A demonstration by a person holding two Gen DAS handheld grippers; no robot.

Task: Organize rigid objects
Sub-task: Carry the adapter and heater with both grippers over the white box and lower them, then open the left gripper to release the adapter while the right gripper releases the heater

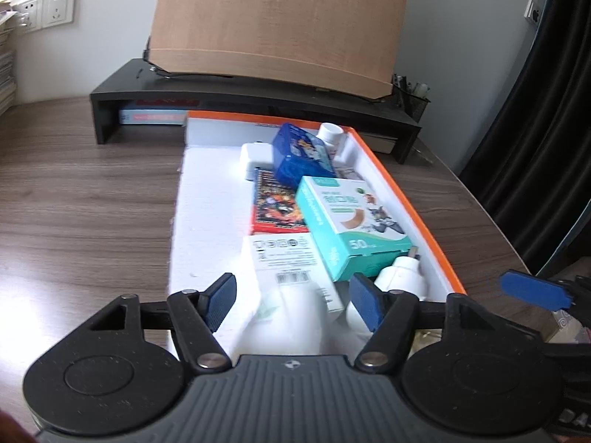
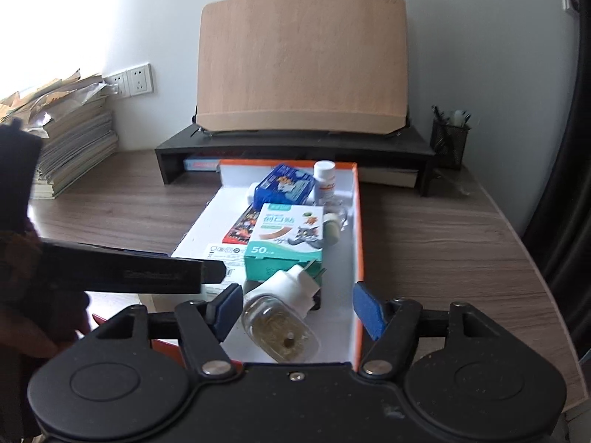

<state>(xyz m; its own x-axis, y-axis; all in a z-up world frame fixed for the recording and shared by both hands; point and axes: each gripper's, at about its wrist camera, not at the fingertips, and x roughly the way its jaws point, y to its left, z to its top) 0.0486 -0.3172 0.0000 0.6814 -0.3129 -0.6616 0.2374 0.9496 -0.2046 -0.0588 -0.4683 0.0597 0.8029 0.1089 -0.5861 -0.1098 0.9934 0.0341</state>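
Observation:
An orange-rimmed white box [image 1: 413, 203] [image 2: 358, 221] on the desk holds several items: a teal plaster carton [image 1: 351, 221] [image 2: 286, 240], a blue box [image 1: 301, 153] [image 2: 284, 184], a red patterned box [image 1: 277, 205], a white carton [image 1: 291, 262], a white bottle [image 2: 325, 181] and a plug-in vaporizer [image 2: 284, 310] [image 1: 399, 280]. My left gripper [image 1: 293, 302] is open over the box's near end, above a white rounded object [image 1: 291, 317]. My right gripper [image 2: 295, 313] is open, its jaws either side of the vaporizer.
A black monitor riser [image 2: 295, 147] with a wooden board [image 2: 299, 66] stands behind the box. A mesh pen holder [image 2: 448, 140] is at back right. Stacked papers [image 2: 74, 136] lie at left. The left gripper's body [image 2: 122, 269] crosses the right view.

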